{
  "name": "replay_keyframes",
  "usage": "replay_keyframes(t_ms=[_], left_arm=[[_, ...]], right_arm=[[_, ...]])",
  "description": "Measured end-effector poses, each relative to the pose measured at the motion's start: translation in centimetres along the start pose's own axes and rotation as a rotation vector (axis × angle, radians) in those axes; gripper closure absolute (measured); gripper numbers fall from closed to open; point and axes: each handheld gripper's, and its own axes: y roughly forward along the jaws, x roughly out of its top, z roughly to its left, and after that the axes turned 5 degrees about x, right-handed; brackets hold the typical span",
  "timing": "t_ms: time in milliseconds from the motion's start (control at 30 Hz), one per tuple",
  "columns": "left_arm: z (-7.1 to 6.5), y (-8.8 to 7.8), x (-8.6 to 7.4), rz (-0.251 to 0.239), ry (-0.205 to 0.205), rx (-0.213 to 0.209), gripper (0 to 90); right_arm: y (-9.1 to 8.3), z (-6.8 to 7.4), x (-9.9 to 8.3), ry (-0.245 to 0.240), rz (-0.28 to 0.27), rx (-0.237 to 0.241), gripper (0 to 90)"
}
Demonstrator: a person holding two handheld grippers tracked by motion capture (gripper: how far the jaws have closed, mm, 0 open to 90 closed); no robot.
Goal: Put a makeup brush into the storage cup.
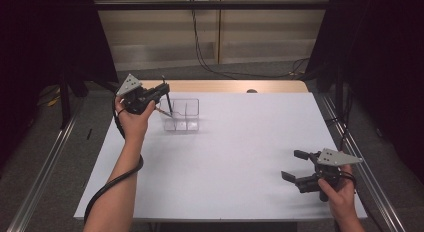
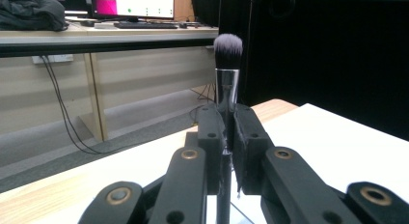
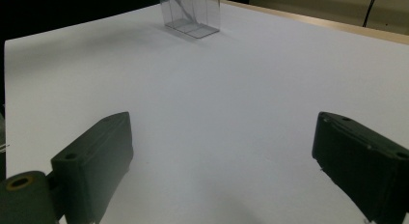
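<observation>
L hand-held gripper [image 1: 165,90] clamps makeup brush [image 2: 227,64] over clear organizer [image 1: 181,115], far-left tabletop [image 1: 240,157] | R hand-held gripper [image 1: 292,165] released, near right edge | mid tabletop free

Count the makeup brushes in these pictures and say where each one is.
1. The black-handled, dark-bristled makeup brush stands upright, clamped in the left tool, over the clear plastic compartment box. More may be hidden inside it.

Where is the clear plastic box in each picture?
High view: the clear box sits on the white table, upper left of middle, below the left hand-held gripper that holds a makeup brush.
Left gripper view: only a glassy edge at the bottom, probably the box.
Right gripper view: the box is at the top, middle.
Shared landmark: the white table.
</observation>
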Motion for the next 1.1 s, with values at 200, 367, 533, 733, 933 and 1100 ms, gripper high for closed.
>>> replay_keyframes(t_ms=[200,367,533,733,933,1100], left_arm=[[0.1,-0.3,-0.5,-0.004,-0.016,0.0,83.1],[0.3,-0.6,-0.5,-0.01,-0.022,-0.009,79.3],[0.6,-0.7,-0.5,0.009,-0.064,0.001,54.8],[0.2,-0.7,-0.8,0.024,-0.057,-0.017,24.0],[-0.3,-1.0,-0.9,0.016,-0.06,-0.025,11.0],[-0.6,-1.3,-0.7,0.013,-0.051,-0.025,6.9]], right_arm=[[0.2,0.0,0.1,-0.001,-0.002,0.002,6.8],[0.4,0.0,0.1,-0.006,0.004,0.005,6.8],[0.4,0.0,0.1,-0.006,0.003,0.005,6.8],[0.4,0.1,0.1,-0.006,0.005,0.006,6.8],[0.3,0.1,0.1,-0.008,0.002,0.005,6.8],[0.2,0.1,0.1,-0.006,0.002,0.004,6.8]])
